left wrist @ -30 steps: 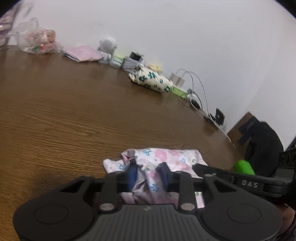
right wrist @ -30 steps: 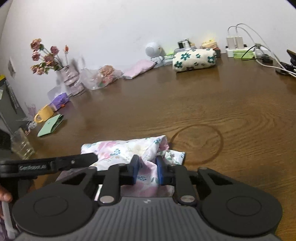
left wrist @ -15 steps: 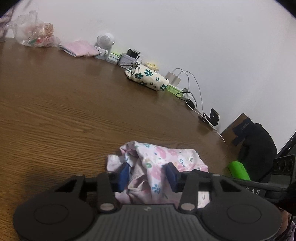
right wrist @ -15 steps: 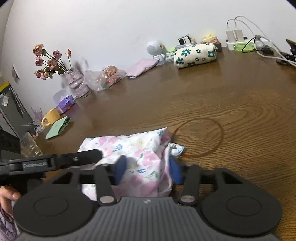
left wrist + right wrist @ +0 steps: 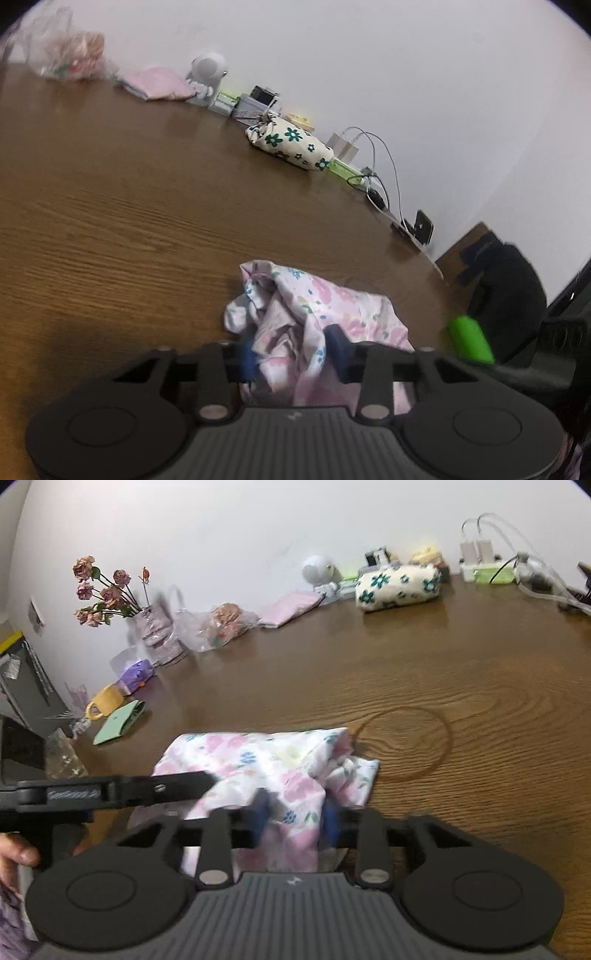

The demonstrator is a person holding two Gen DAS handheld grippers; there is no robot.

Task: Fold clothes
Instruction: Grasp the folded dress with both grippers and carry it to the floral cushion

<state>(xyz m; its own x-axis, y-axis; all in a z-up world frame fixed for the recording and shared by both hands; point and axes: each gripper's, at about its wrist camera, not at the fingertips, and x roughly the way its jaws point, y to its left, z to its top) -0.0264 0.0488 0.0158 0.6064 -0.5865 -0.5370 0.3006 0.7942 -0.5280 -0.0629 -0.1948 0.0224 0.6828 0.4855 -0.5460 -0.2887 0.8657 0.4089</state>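
Observation:
A floral pink-and-white garment (image 5: 317,314) lies bunched on the brown wooden table (image 5: 110,206), close in front of both grippers. It also shows in the right wrist view (image 5: 266,764). My left gripper (image 5: 293,356) is open, its blue fingertips (image 5: 338,350) on either side of a fold of the cloth. My right gripper (image 5: 295,818) is open too, its blue fingertips (image 5: 328,821) straddling a raised fold. The left gripper's black body (image 5: 110,794) reaches in from the left in the right wrist view.
Along the far wall stand a flowered cream pouch (image 5: 399,587), a pink folded cloth (image 5: 291,603), a white round figure (image 5: 319,572), chargers and cables (image 5: 491,561), a plastic bag (image 5: 218,624) and a vase of dried roses (image 5: 155,631). A green wallet (image 5: 118,722) and glass (image 5: 62,753) sit left. A dark chair (image 5: 509,288) stands beyond the table edge.
Both grippers have opened from shut on the garment and let it settle onto the table. Both views drew back slightly; the cloth now lies lower and more spread.

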